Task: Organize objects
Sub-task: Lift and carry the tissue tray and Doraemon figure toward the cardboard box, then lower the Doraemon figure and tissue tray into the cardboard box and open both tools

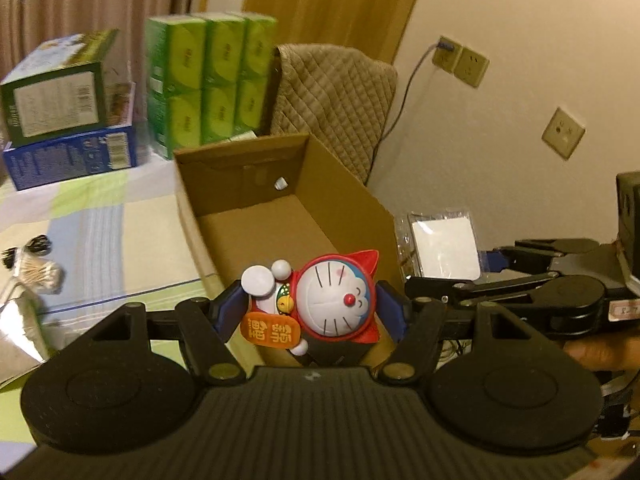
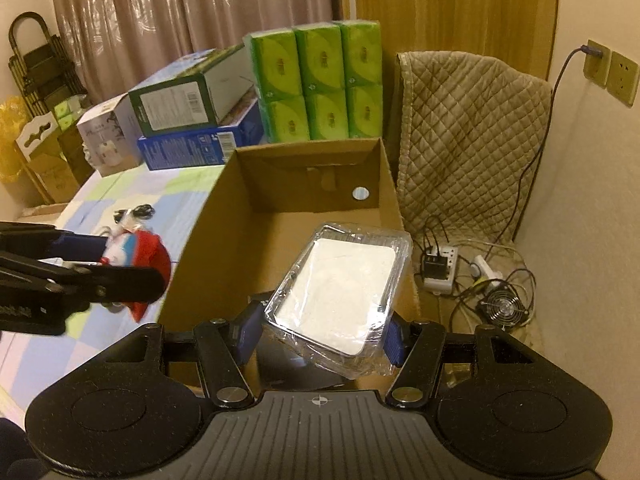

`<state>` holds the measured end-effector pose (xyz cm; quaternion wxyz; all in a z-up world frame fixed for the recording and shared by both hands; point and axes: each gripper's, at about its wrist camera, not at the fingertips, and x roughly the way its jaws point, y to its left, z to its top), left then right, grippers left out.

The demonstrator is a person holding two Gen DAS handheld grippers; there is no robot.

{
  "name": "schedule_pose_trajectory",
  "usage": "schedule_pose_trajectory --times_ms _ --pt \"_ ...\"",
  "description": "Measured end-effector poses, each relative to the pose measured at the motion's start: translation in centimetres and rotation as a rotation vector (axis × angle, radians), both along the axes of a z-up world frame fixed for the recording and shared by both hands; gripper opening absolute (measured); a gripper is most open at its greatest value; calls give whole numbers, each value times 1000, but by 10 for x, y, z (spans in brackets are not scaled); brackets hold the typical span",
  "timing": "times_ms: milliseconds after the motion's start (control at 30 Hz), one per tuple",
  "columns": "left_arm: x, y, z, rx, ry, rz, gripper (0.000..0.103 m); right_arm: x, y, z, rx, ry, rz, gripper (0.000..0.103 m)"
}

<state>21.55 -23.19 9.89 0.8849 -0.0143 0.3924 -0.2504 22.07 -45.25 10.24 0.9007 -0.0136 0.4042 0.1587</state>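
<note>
Green tissue packs (image 2: 320,80) and stacked boxes (image 2: 192,120) fill the upper middle of the frame, behind an open cardboard box (image 2: 304,184); a quilted cover (image 2: 472,132) hangs at right. The left gripper (image 1: 312,304) is clamped on a cat figurine (image 1: 320,300) at the box's near edge. The right gripper (image 2: 320,328) pinches a plastic-wrapped white pack (image 2: 340,288) over the box.

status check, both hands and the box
Left gripper shut on toy figure. Right gripper shut on plastic packet. Cardboard box open, nothing blocking.
</note>
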Motion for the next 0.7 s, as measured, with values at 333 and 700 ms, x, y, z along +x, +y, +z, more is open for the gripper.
schedule_pose_trajectory --times_ms 333,700 --pt "18 -22 -37 45 58 -61 65 3 -9 -17 7 25 -4 57" --pt "23 -24 -42 70 70 -82 65 5 -14 -17 25 31 -38 57"
